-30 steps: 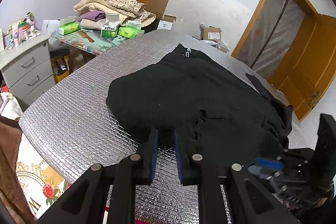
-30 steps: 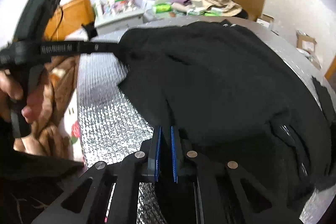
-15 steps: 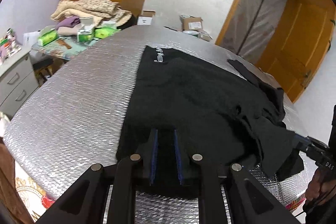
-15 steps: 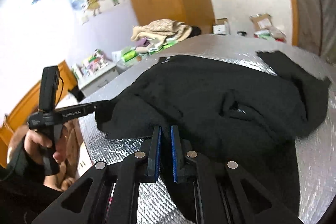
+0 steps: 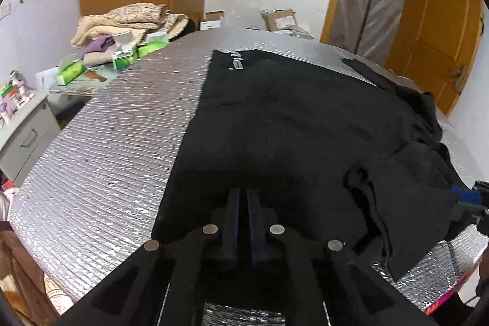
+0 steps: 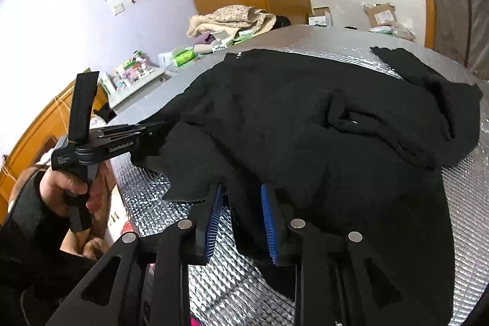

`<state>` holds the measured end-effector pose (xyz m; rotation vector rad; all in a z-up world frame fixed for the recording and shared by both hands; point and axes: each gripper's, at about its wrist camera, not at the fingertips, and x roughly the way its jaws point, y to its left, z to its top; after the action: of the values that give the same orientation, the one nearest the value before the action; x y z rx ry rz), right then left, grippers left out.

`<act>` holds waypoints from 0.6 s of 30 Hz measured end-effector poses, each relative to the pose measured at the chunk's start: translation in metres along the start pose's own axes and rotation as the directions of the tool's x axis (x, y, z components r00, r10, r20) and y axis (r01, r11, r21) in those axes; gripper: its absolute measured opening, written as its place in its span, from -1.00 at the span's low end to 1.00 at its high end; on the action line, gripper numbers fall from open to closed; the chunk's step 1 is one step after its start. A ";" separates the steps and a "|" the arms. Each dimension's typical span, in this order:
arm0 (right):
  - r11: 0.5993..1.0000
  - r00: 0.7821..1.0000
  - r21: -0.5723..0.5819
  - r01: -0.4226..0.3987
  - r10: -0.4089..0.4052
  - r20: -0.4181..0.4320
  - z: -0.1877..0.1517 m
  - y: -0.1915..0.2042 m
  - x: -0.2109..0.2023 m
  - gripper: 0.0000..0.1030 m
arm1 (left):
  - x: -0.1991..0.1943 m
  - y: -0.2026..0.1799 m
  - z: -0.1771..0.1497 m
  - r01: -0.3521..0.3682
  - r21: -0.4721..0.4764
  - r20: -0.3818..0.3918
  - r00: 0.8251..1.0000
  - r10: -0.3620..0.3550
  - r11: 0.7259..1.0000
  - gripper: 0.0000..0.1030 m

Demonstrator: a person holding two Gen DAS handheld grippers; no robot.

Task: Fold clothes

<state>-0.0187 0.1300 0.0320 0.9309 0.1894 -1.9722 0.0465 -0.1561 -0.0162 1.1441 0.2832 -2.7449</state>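
A black garment [image 5: 290, 118] lies spread over the silver quilted table [image 5: 107, 142], bunched into folds on its right side. My left gripper [image 5: 243, 200] is shut on the garment's near edge. In the right wrist view the left gripper [image 6: 156, 136] holds that edge a little above the table [image 6: 464, 203], gripped by a person's hand [image 6: 67, 188]. My right gripper [image 6: 241, 203] stands open, its blue pads [image 6: 269, 219] apart, with a fold of the garment [image 6: 305, 118] hanging loose between them.
Beyond the table's far left is a pile of blankets [image 5: 128, 20], green tissue packs [image 5: 70, 72] and a grey drawer cabinet [image 5: 27, 136]. Cardboard boxes [image 5: 281, 17] sit on the floor behind. A wooden door [image 5: 434, 29] is at the right.
My right gripper was shut on the garment and its jaws now stand open. Both grippers drew the near edge back, and the garment lies flatter and straighter on the table.
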 end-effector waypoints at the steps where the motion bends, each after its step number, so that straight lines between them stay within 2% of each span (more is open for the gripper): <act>1: 1.000 1.000 -0.014 -0.005 0.005 -0.009 0.001 0.004 0.003 -0.47 | 0.001 0.003 0.001 -0.003 -0.002 0.002 1.000 0.003 1.000 -0.91; 6: 0.997 0.999 -0.080 -0.021 0.019 -0.031 0.011 0.018 0.017 -0.47 | 0.012 0.027 0.017 -0.058 -0.011 0.004 0.998 0.058 0.998 -0.95; 10: 0.998 0.999 -0.040 -0.038 0.038 -0.005 0.010 0.016 0.026 -0.47 | 0.015 0.035 0.016 -0.060 -0.033 0.035 0.997 0.062 0.998 -0.95; 15: 1.000 0.999 -0.029 -0.010 0.009 -0.036 0.003 0.010 0.037 -0.47 | 0.015 0.030 0.009 -0.095 -0.018 0.098 0.991 0.097 0.995 -0.96; 18: 1.000 0.999 -0.004 0.000 0.000 -0.034 0.000 0.000 0.043 -0.47 | 0.015 0.028 0.008 -0.108 -0.004 0.103 0.989 0.108 0.994 -0.96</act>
<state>-0.0317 0.1011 0.0029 0.9622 0.2128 -1.9558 0.0358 -0.1860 -0.0246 0.9830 0.2001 -2.6983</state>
